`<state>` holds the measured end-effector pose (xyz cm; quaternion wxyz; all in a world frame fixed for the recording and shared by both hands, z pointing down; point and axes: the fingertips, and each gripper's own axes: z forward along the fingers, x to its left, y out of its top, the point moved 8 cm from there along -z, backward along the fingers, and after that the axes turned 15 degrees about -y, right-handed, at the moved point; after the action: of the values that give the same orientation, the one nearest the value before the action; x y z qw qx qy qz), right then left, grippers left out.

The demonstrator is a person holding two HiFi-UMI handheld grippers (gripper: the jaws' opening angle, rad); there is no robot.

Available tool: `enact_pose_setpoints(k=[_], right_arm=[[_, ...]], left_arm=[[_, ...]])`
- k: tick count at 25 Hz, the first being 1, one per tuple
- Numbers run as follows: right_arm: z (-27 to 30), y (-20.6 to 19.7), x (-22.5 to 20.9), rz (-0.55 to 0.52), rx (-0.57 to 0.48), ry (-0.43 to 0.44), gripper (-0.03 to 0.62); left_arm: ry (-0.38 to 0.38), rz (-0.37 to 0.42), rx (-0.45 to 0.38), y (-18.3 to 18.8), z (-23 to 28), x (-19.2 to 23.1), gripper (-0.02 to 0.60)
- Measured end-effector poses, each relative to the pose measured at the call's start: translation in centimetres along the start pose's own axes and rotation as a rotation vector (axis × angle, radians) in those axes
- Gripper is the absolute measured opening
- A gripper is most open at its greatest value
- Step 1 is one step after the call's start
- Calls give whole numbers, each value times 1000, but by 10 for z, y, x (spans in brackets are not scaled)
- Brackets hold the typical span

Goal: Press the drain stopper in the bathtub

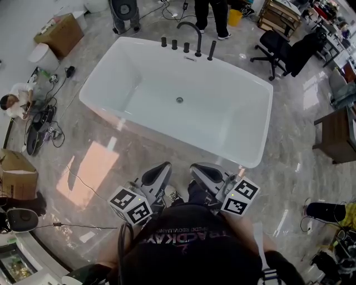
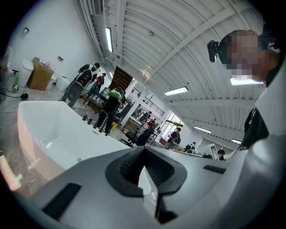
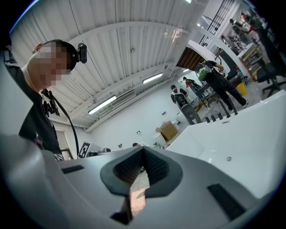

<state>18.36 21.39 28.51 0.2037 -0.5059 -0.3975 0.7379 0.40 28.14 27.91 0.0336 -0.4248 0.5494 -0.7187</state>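
A white freestanding bathtub point(image 1: 253, 150) stands on the marble floor ahead of me. Its small round metal drain stopper point(image 1: 179, 100) sits in the middle of the tub floor. Both grippers are held close to my body, short of the tub's near rim. The left gripper point(image 1: 161, 168) and the right gripper point(image 1: 201, 170) point toward the tub, tips together, with nothing in them. The left gripper view shows its jaws point(image 2: 144, 152) shut and the drain stopper point(image 2: 79, 159) far off. In the right gripper view the jaws point(image 3: 143, 152) are shut too, with the drain stopper point(image 3: 229, 159) to the right.
Black faucet fittings point(image 1: 189, 42) line the tub's far rim. A person point(image 1: 211, 14) stands beyond them. A black office chair point(image 1: 278, 47) and a brown table point(image 1: 336, 133) are at the right. At the left are a cardboard box point(image 1: 60, 34), a seated person point(image 1: 16, 100) and floor cables point(image 1: 47, 131).
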Motion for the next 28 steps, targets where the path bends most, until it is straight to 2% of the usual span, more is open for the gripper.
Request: enact_pose_setpoints(k=[11,28], right_arm=[[0,2,-3,-5,-7,1,11],[11,-5,8,-9,33,19,11]], left_arm=[[3,16,-3,3,1,1,8],[39,-16,-31,-4,-17,4,8]])
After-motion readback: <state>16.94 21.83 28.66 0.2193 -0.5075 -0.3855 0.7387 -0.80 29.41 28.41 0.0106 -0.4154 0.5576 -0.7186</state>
